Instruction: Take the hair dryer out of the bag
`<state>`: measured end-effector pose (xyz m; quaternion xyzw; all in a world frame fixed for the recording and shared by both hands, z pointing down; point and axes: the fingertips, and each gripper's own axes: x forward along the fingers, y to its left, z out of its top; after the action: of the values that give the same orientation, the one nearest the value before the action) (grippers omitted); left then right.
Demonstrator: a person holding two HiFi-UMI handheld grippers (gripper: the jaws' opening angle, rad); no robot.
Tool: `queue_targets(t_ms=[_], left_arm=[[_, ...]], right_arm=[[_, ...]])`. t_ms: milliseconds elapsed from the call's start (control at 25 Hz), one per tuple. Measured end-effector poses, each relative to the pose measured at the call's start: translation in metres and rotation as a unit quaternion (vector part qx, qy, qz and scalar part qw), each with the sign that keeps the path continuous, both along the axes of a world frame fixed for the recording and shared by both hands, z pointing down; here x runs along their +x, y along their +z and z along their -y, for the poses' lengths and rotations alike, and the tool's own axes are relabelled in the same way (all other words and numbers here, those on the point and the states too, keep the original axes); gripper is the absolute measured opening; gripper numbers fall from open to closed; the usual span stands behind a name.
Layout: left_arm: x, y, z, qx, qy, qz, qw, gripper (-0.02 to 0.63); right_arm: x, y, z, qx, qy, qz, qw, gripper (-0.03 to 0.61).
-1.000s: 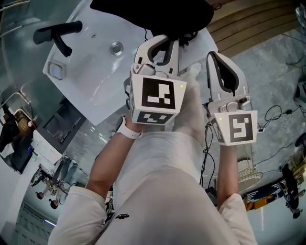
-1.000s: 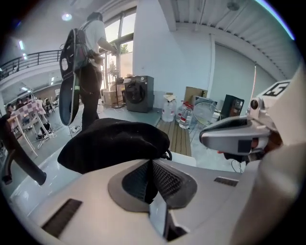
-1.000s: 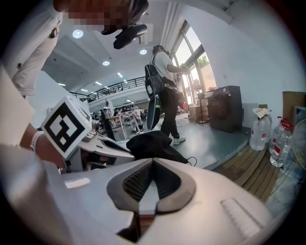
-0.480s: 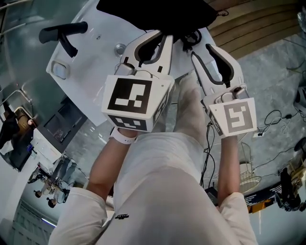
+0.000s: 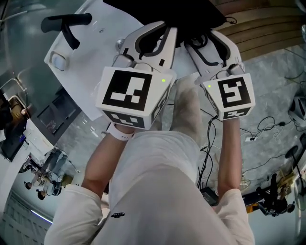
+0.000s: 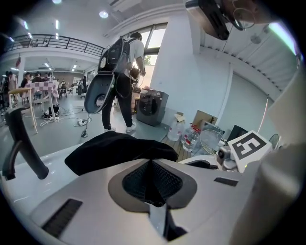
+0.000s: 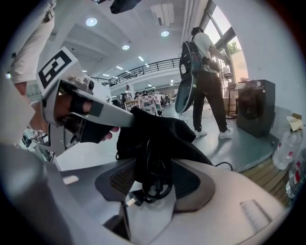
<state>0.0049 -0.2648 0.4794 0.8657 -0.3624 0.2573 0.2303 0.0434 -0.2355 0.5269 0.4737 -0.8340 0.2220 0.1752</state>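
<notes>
The head camera looks steeply down past the person's white shirt (image 5: 158,182) onto the left tool (image 5: 165,31), the right tool (image 5: 208,43), the glossy white surface (image 5: 95,48) and the black fabric bag (image 5: 167,9) at the top edge. The left tool's camera sits low behind its jaws and faces across that surface (image 6: 55,160) to the bag (image 6: 114,148). The right tool's black-and-white marker cube (image 6: 251,145) shows at its right. The right tool's camera looks at the same bag (image 7: 158,129) from very close.

No word, number or brand can be read anywhere: the left marker cube (image 5: 130,94) and the right marker cube (image 5: 233,93) bear only black-and-white square patterns, and the small dark shirt mark (image 5: 117,215) is too tiny to read.
</notes>
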Motion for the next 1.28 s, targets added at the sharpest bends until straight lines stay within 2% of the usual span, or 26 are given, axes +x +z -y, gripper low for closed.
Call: queue_targets(t_ms=[400,600,720,840,1280], left_arm=[[-0.009,0.001,0.002,-0.009,-0.014,-0.007,0.9998,0.015],[-0.011,0.001,0.004,-0.005,-0.011,-0.003,0.9999,0.015],[-0.011,0.001,0.001,-0.006,-0.013,-0.001,0.9999,0.015],[-0.013,0.002,-0.002,-0.006,-0.013,0.004,0.9999,0.015],[-0.019,0.008,-0.013,-0.004,-0.007,0.027,0.9996,0.015]], right_arm=[[-0.021,0.029,0.036,-0.012,-0.048,-0.047,0.998,0.282],[-0.026,0.04,0.042,-0.017,-0.062,-0.065,0.996,0.279],[-0.027,0.044,0.04,-0.032,-0.072,-0.078,0.994,0.245],[-0.032,0.045,0.039,-0.046,-0.075,-0.07,0.994,0.222],[-0.029,0.029,0.031,-0.031,-0.038,-0.011,0.999,0.212]])
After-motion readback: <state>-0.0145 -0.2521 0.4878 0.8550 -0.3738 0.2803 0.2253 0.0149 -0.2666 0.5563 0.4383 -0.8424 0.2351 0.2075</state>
